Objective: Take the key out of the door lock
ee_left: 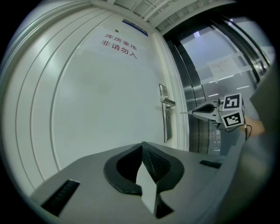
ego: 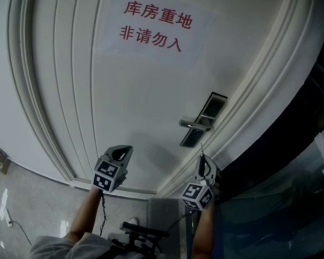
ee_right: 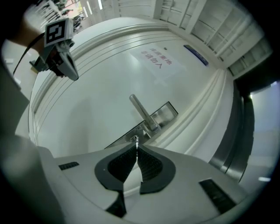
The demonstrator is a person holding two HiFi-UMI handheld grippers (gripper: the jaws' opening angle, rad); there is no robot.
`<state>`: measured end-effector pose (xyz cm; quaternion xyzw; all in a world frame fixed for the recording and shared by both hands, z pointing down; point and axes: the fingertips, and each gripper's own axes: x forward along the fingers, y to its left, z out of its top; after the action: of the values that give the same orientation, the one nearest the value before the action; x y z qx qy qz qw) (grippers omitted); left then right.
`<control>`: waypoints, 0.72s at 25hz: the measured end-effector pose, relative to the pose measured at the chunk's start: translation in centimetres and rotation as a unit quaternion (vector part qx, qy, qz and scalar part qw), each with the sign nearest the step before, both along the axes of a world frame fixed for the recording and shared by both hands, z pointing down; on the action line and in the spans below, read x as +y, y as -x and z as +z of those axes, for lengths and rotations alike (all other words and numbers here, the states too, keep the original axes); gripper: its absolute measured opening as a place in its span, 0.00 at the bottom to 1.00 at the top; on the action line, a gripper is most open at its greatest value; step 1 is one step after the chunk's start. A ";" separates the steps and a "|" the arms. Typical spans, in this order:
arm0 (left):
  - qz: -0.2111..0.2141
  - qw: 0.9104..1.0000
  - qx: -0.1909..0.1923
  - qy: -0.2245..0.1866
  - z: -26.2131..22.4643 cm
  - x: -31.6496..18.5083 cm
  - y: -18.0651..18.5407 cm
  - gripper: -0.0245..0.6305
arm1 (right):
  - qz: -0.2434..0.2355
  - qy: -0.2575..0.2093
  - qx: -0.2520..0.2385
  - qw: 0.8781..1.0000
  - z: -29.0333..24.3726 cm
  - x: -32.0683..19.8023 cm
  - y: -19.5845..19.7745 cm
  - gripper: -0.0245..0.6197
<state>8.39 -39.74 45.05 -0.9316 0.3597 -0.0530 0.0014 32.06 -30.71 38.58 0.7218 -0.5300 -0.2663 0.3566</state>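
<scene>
Right gripper view shows the right tool (ee_right: 137, 148) clamped on the key (ee_right: 136, 140), its tip just clear of the lock plate (ee_right: 164, 113) on the white door (ee_right: 87, 109). Farther left, the left tool (ee_left: 142, 146) is closed, empty.

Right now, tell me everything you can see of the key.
The key is a thin, silvery metal sliver poking out past the tips of the right claw, which is shut on it. It points toward the metal lock plate, but the left gripper view shows a gap between them, so it looks already out. Its head is hidden between the pads; its teeth are too small to tell.
</scene>
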 end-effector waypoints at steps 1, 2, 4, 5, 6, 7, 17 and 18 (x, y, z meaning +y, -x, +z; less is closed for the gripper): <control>0.000 1.000 0.001 -0.001 -0.1 0.1 0.0 0.04 | 0.002 -0.007 -0.026 1.000 0.1 0.3 -0.1 0.07; 0.000 1.000 0.002 -0.001 -0.1 0.3 0.0 0.04 | 0.003 -0.014 -0.053 0.999 0.2 0.7 -0.2 0.07; 0.002 1.000 0.003 -0.004 -0.2 0.8 0.0 0.04 | 0.006 -0.028 -0.108 0.994 0.5 1.6 -0.4 0.07; 0.002 1.000 0.004 -0.006 -0.1 1.1 0.0 0.04 | 0.003 -0.034 -0.136 0.990 0.9 2.0 -0.5 0.07; 0.003 1.000 0.004 -0.007 -0.1 1.3 -0.1 0.04 | -0.002 -0.039 -0.161 0.986 1.3 2.4 -0.4 0.07; 0.003 1.000 0.004 -0.007 0.0 1.6 -0.1 0.04 | -0.010 -0.043 -0.183 0.982 1.6 2.8 -0.3 0.07; 0.013 1.000 0.007 -0.008 0.7 4.9 0.5 0.04 | -0.045 -0.051 -0.312 0.948 4.4 6.0 2.1 0.07; 0.012 1.000 0.007 -0.007 0.7 5.1 0.7 0.04 | -0.046 -0.052 -0.313 0.947 4.5 6.3 2.3 0.07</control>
<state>7.71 -34.60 45.79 -0.9362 0.3487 -0.0442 0.0067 29.73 -24.39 43.12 0.7615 -0.6327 -0.0700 0.1216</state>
